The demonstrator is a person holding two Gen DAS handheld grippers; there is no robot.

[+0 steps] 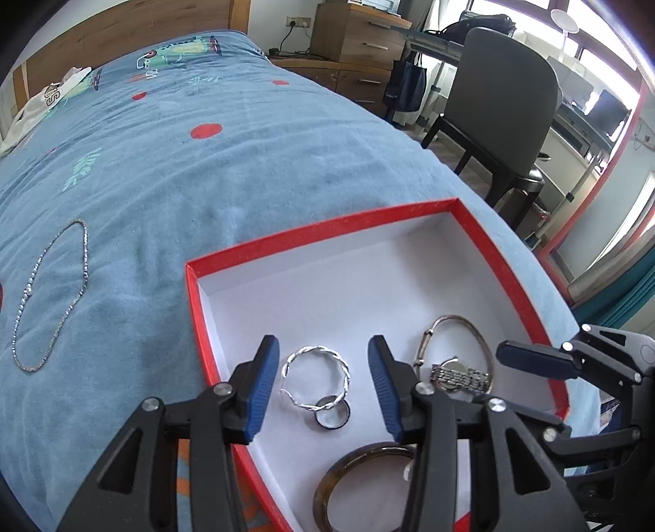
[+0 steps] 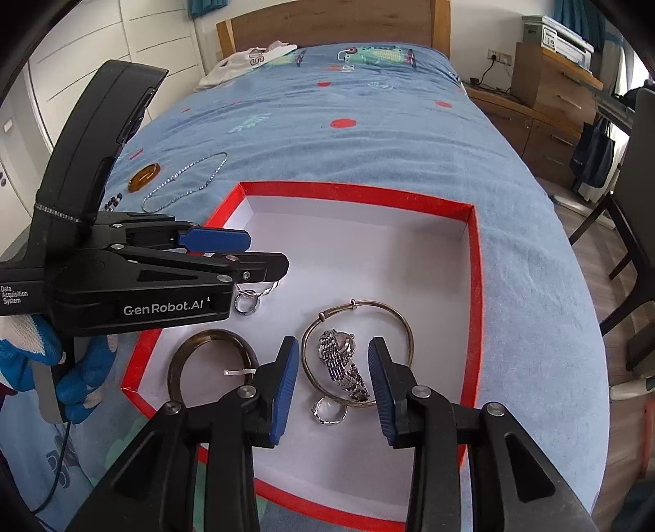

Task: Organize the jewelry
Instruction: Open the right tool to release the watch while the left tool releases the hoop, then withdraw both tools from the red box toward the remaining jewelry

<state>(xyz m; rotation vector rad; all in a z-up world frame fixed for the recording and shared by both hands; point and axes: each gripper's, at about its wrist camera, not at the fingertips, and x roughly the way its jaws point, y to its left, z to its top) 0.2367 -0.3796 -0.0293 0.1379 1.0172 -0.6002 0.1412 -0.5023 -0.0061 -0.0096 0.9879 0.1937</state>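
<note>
A red box (image 1: pixel 196 303) (image 2: pixel 360 190) with a white inside lies on the blue bedspread. In it lie a twisted silver bangle (image 1: pixel 317 378), a dark ring (image 1: pixel 333 415) (image 2: pixel 247 305), a brown bangle (image 1: pixel 356 470) (image 2: pixel 211 360), a thin metal bangle (image 1: pixel 454 323) (image 2: pixel 356 352), a silver watch (image 1: pixel 458 374) (image 2: pixel 342 366) and a silver ring (image 2: pixel 327 413). My left gripper (image 1: pixel 323 352) (image 2: pixel 262 251) is open and empty over the twisted bangle. My right gripper (image 2: pixel 333 348) is open and empty over the watch. A silver chain necklace (image 1: pixel 53 294) (image 2: pixel 184 180) lies on the bed left of the box.
An amber bangle (image 2: pixel 143 176) and dark beads (image 2: pixel 112 201) lie on the bed beyond the necklace. A white garment (image 2: pixel 249 61) lies near the wooden headboard. A dark chair (image 1: pixel 503 106) and wooden drawers (image 1: pixel 360 37) stand right of the bed.
</note>
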